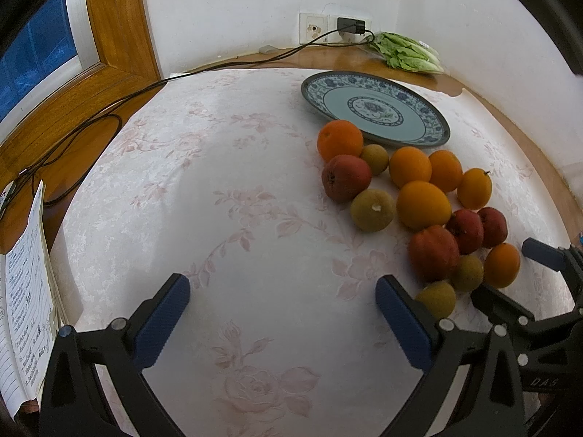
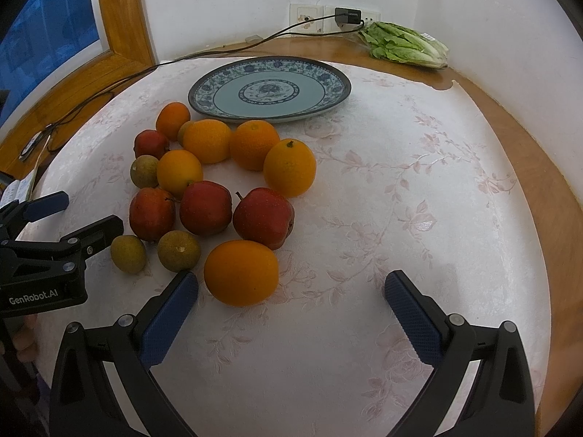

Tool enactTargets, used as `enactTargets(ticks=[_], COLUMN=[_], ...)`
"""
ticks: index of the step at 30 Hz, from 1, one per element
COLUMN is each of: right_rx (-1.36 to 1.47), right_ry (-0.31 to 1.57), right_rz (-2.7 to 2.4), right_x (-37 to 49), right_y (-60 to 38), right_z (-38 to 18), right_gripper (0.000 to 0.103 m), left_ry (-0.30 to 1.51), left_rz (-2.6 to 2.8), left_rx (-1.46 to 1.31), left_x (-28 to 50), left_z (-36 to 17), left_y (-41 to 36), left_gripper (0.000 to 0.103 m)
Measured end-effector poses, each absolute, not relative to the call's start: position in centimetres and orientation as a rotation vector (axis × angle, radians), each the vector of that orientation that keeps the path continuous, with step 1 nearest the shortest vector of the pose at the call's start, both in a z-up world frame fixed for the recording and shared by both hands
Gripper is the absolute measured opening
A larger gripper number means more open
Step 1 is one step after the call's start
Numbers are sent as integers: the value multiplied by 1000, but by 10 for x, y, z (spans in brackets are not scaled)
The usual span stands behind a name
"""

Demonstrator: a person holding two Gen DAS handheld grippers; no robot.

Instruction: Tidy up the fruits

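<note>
One desk (image 2: pixel 528 189), wood, its far and right margins bare, the rest under a white floral cloth (image 2: pixel 364 218); near edge cut off in both views.

One plate (image 2: pixel 329 85), blue-patterned, far centre of the cloth, nothing on it.

One bunch of lettuce (image 2: pixel 406 45), far right corner against the wall, label too small to read.

Two tools, both with blue pads spread wide and gripping nothing. Left tool (image 1: pixel 282 313) hovers over bare cloth left of the fruit; right tool (image 2: pixel 291 304) hovers at the near end of the fruit, its left pad just beside the nearest orange (image 2: pixel 240 272). Each tool shows only partly at the edge of the other's view.

Six oranges, nearest one included, clustered on the cloth from just in front of the plate to the near end.

Four red apples (image 2: pixel 263 217), mid-cluster; the far-left one is partly hidden behind neighbours.

Four small green-brown fruits (image 2: pixel 178 250), kind unclear; one lies mostly hidden between oranges.

One black cable (image 2: pixel 226 49), from a wall charger (image 2: pixel 348 15) leftward off the cloth.

One notebook (image 1: pixel 27 291), left edge, cropped, handwriting illegible.
</note>
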State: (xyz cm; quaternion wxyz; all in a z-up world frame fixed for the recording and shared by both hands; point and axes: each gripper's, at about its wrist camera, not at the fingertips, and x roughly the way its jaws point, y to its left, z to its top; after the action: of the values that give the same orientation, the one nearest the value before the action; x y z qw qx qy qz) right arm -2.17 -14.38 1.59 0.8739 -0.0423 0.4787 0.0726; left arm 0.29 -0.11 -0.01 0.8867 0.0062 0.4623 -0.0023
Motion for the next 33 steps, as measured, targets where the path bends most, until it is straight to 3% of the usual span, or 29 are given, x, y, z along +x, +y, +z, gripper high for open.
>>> enactTargets(ticks=[19,27,33], right_rx=[-91,-45,-29], right_ry=[1004,996,985], right_rz=[153,172,223], right_x=[-23,-27,-32], right_y=[-143,-147,-146], right_z=[16,19,24], right_gripper=[102,89,72], left_ry=[961,959,939], left_rz=[-5,-42,-107], left_rx=[13,-12,-24], left_x=[3,-3,-13], left_z=[0,8,22], left_y=[-1,-2,-12], left_gripper=[103,99,97])
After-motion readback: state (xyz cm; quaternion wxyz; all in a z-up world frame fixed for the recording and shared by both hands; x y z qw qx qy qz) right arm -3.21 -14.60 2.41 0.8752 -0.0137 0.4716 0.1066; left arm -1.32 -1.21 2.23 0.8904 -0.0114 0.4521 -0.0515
